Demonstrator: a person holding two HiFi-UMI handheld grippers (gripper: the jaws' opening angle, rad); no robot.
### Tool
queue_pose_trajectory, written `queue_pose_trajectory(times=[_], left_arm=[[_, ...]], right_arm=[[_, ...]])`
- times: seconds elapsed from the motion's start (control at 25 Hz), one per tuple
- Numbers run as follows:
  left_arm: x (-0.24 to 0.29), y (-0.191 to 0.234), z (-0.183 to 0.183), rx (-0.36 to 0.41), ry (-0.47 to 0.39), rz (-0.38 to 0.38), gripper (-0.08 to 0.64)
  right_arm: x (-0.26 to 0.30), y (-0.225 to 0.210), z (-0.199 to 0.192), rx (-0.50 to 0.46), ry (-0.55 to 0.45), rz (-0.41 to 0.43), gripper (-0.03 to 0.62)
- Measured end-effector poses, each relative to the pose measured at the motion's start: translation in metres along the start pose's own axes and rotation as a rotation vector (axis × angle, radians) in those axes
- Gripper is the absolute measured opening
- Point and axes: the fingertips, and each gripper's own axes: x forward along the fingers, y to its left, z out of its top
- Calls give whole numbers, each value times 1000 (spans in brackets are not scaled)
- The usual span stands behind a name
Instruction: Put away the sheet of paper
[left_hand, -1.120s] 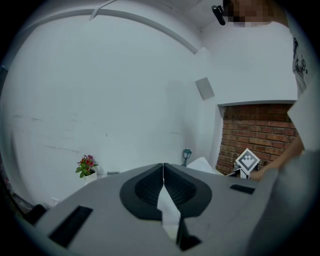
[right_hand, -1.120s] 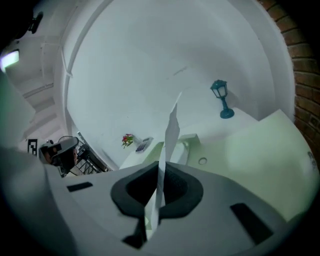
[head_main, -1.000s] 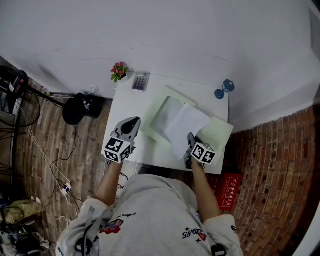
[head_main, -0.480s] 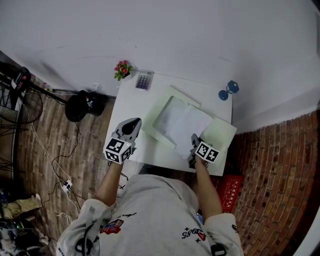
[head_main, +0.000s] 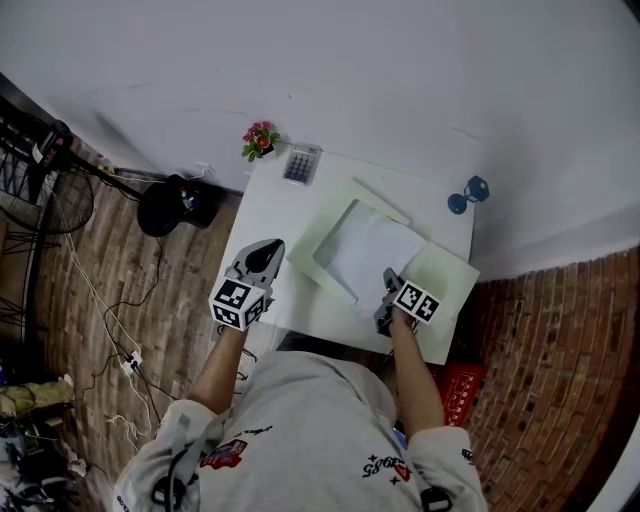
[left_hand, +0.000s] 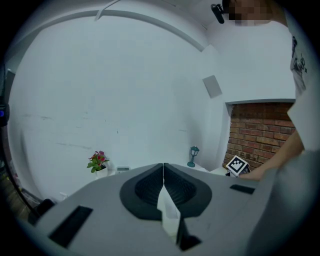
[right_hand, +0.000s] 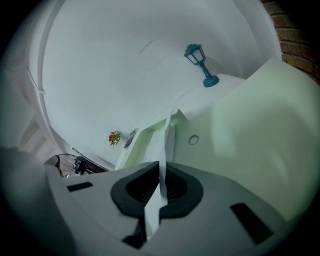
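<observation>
You are pinching the sheet of paper (head_main: 378, 250) in the right gripper (head_main: 387, 282) over the folder (head_main: 336, 222), left gripper (head_main: 267, 246) closed, empty, by the table's (head_main: 278, 195) left edge.

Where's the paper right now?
In the head view, the sheet of paper lies over the open green folder, its near edge clamped in the right tool.

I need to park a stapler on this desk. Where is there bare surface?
Bare white tabletop runs along the left side, between the grey calculator and the left tool. A narrower strip lies at the near edge between the tools. The middle and right are crowded: the open pale green folder with the white paper sheet pinched by the right tool.
</observation>
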Motion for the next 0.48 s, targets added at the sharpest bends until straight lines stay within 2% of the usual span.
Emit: queue_pose_trajectory(times=[0.48], left_arm=[[3, 3, -1, -2, 8, 1, 23]], right_arm=[[47, 7, -7, 135, 59, 12, -2]])
